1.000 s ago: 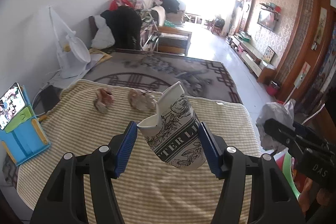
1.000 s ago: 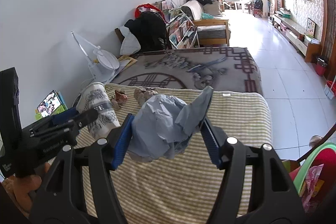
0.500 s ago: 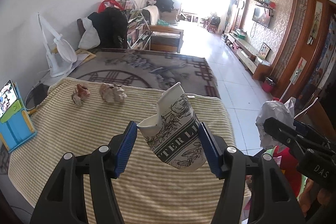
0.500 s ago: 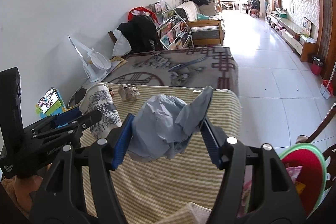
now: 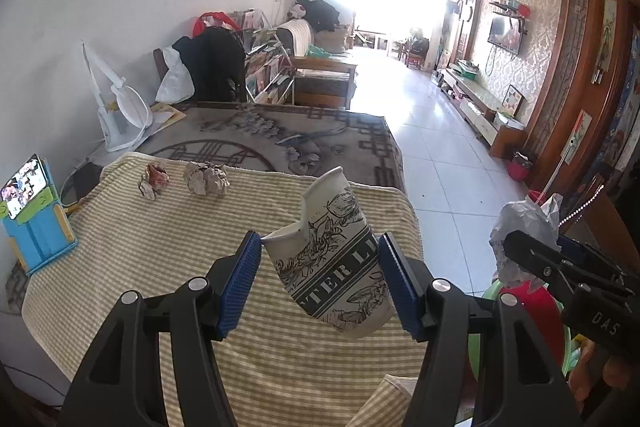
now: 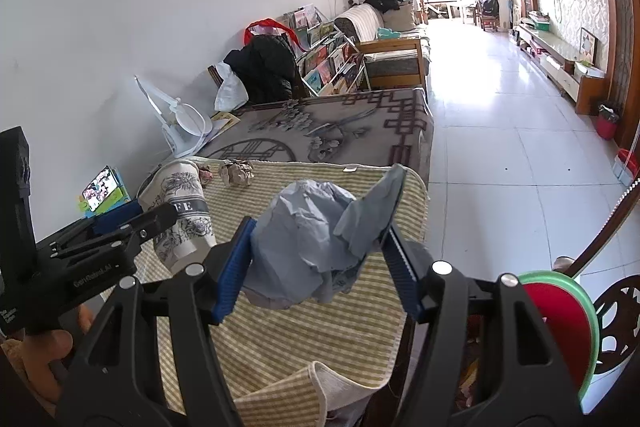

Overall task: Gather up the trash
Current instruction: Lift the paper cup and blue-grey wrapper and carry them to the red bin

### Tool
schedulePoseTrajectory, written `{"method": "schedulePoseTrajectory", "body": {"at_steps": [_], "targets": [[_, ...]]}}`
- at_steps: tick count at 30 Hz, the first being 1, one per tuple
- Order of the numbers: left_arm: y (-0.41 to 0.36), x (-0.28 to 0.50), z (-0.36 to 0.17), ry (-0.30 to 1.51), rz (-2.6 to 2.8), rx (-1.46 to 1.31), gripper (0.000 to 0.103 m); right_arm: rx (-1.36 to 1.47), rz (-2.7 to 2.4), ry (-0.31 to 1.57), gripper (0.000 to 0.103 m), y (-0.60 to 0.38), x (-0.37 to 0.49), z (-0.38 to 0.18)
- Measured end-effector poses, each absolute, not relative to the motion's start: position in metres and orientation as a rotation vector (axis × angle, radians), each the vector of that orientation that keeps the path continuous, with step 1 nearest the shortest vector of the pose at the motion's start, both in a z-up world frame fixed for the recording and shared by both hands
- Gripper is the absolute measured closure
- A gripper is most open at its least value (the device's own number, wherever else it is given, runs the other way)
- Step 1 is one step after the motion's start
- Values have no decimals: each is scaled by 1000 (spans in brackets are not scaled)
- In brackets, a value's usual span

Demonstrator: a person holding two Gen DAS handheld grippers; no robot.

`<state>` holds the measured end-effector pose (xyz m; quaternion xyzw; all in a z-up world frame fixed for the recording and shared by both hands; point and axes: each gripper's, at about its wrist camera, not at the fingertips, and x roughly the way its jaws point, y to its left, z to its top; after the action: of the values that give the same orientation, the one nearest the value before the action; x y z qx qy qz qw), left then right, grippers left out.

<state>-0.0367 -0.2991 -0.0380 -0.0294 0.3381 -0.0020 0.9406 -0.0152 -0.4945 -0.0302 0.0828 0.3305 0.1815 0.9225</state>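
Note:
My left gripper (image 5: pixel 320 279) is shut on a crushed printed paper cup (image 5: pixel 332 263), held above the striped cloth of the table (image 5: pixel 160 259). The cup also shows in the right wrist view (image 6: pixel 180 211). My right gripper (image 6: pixel 320 255) is shut on a crumpled grey-blue paper wad (image 6: pixel 312 239), near the table's right edge; the wad also shows in the left wrist view (image 5: pixel 524 223). Two crumpled paper balls (image 5: pixel 206 177) (image 5: pixel 154 179) lie at the table's far edge. A red bin with a green rim (image 6: pixel 560 323) stands on the floor at the right.
A phone on a blue stand (image 5: pixel 36 215) sits at the table's left edge. A grey patterned blanket (image 5: pixel 272 139) covers the surface beyond. A white fan (image 5: pixel 120 107) stands by the wall. Tiled floor (image 6: pixel 520 155) runs along the right.
Both grippers, with the cup and the wad in them, have drawn back and to the right, away from the table's far edge. The red bin has come further into view.

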Motion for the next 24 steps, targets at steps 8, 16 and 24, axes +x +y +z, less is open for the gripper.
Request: {"method": "schedulePoseTrajectory", "body": {"at_steps": [8, 16, 24], "targets": [[-319, -39, -36, 704, -12, -45, 64, 192, 368, 674, 42, -513, -20, -30], [-331, -31, -46, 758, -37, -69, 82, 210, 341, 664, 42, -536, -24, -31], [-288, -20, -80, 820, 76, -113, 42, 235, 305, 703, 41, -556, -23, -46]]}}
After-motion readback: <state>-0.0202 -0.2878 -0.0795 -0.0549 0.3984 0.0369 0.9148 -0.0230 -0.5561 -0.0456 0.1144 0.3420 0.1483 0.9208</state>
